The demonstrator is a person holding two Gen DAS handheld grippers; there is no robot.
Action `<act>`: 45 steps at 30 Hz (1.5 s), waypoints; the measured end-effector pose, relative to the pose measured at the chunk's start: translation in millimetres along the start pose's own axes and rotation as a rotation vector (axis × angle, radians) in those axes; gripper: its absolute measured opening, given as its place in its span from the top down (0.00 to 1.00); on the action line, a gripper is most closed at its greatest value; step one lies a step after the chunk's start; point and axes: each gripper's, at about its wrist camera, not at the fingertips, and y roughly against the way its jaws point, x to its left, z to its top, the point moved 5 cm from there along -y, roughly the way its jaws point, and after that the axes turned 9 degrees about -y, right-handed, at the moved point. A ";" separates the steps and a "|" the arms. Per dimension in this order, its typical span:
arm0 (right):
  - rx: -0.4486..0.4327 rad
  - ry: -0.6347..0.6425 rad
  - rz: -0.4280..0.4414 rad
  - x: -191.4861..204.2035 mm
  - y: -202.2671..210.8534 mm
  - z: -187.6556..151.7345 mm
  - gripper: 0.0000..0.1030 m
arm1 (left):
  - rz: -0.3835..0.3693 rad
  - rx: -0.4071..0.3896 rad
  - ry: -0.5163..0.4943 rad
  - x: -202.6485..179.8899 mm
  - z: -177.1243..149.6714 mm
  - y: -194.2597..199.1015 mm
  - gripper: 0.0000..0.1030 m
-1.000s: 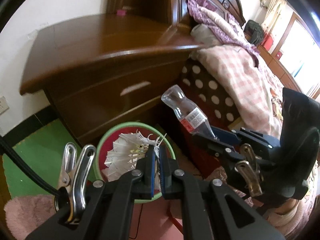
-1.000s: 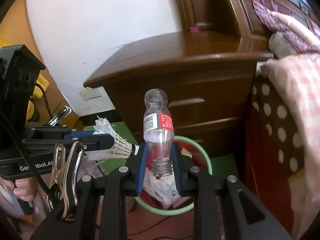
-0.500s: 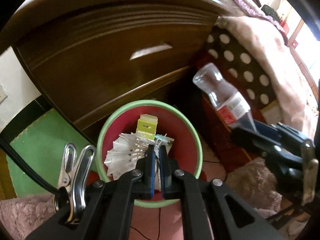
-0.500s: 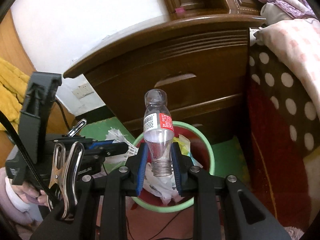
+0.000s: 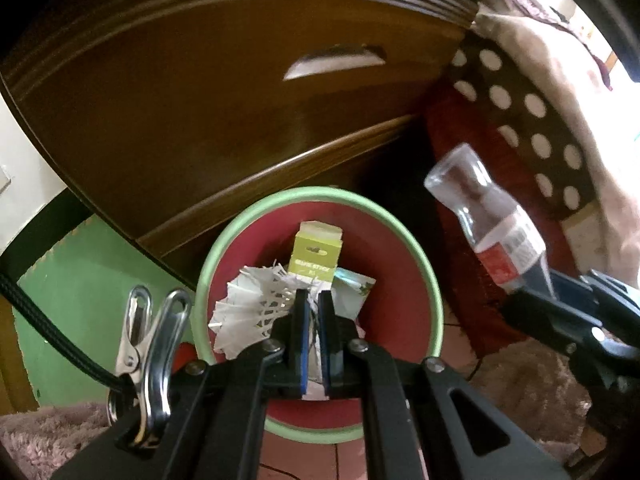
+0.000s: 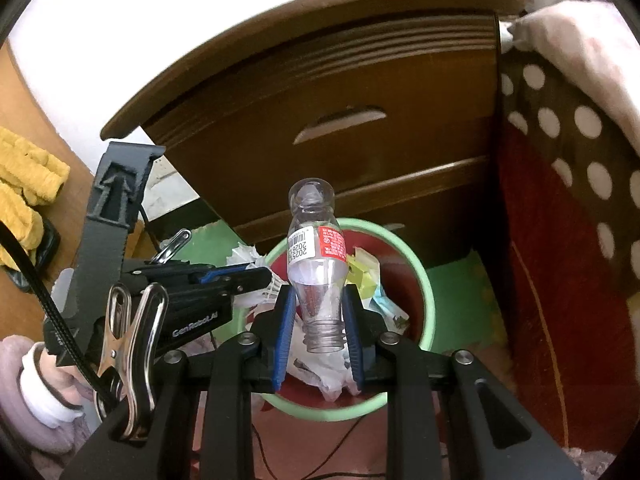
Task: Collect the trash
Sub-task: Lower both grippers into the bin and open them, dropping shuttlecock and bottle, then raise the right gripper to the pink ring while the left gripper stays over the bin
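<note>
A red waste bin with a green rim [image 5: 320, 193] [image 6: 425, 280] stands on the floor in front of a nightstand. My left gripper [image 5: 314, 308] hangs over its mouth, shut on a white feathered shuttlecock [image 5: 256, 308] that sticks out to the left. In the right wrist view the left gripper [image 6: 262, 277] reaches in from the left over the bin's rim. My right gripper [image 6: 320, 312] is shut on the neck of a clear plastic bottle [image 6: 316, 252] with a red label, base up, over the bin. The bottle [image 5: 492, 220] is at the right of the left wrist view.
Inside the bin lie a yellow-green carton [image 5: 318, 252] and crumpled paper [image 6: 320, 372]. The dark wooden nightstand [image 6: 340, 92] rises right behind it. A bed with a polka-dot sheet [image 6: 568, 128] flanks the right. Green mat [image 5: 84, 264] and a pink fluffy rug [image 5: 44, 432] lie left.
Both grippers have come down toward the bin, which now looks larger and nearer. The nightstand top has gone out of the left wrist view. Shuttlecock and bottle stay gripped.
</note>
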 end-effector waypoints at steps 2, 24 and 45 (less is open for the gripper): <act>0.014 -0.012 0.000 -2.6 -5.0 -1.0 0.76 | 0.004 0.006 0.002 1.2 -0.7 -4.2 0.96; 0.184 -0.135 -0.046 -24.2 -70.1 -8.9 0.76 | -0.017 0.054 0.043 17.1 -7.8 -32.7 0.96; 0.067 -0.186 0.022 -31.0 -38.2 1.4 0.70 | -0.074 0.073 0.058 11.6 -19.8 -1.2 0.59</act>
